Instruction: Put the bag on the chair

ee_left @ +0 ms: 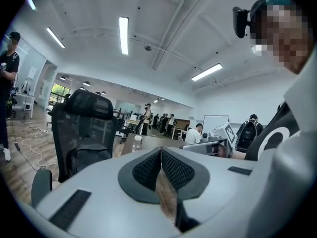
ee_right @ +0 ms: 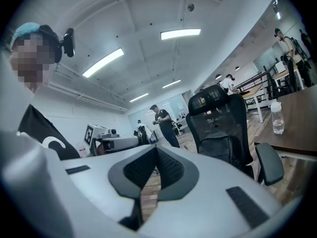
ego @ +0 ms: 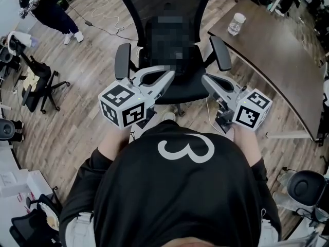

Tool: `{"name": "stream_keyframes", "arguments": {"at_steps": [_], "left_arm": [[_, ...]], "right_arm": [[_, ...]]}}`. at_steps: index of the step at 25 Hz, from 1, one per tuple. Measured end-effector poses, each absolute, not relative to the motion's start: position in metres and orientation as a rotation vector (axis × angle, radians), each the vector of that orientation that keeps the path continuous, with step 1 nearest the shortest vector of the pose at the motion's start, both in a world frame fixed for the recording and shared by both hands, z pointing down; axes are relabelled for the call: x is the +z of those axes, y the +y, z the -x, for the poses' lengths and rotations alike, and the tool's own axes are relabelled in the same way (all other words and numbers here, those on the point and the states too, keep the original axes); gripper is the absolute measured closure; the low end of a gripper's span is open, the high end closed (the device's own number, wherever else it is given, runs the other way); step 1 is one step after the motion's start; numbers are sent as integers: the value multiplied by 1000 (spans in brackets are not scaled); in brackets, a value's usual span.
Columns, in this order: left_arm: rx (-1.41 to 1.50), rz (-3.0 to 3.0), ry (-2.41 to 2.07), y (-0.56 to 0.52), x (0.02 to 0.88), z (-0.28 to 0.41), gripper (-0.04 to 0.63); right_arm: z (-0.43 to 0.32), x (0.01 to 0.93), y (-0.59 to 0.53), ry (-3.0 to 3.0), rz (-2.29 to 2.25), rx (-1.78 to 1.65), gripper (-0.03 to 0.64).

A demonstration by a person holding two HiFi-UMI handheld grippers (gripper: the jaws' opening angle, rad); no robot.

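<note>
A black mesh office chair (ego: 165, 4) stands in front of me on the wood floor. A black bag (ego: 157, 45) rests upright on its seat against the backrest, partly under a mosaic patch. It also shows in the left gripper view as the bag (ee_left: 89, 157) and in the right gripper view as the bag (ee_right: 218, 145). My left gripper (ego: 172, 75) and right gripper (ego: 204, 79) hover in front of the seat's front edge, tips turned toward each other. Both are shut and hold nothing, as the left gripper (ee_left: 161, 150) and right gripper (ee_right: 156, 148) show up close.
A curved dark table (ego: 277, 55) runs along the right with a plastic bottle (ego: 236, 23) on it. Another black chair (ego: 38, 84) stands at the left. A person (ego: 46, 9) stands at the upper left, and cables (ego: 103, 22) lie on the floor behind the chair.
</note>
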State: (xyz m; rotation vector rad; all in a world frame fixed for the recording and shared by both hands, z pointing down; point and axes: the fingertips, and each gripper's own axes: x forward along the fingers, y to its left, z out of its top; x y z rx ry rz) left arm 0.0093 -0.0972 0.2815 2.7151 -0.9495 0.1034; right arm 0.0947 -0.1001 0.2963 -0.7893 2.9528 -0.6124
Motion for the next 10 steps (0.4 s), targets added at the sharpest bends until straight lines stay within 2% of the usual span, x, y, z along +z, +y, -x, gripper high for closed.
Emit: {"name": "stream_keyframes", "arguments": {"at_steps": [10], "left_arm": [[136,-2712,-950,-93,279,-16,575]], "right_arm": [[-102,290,-101,2969,827,-562,592]]}}
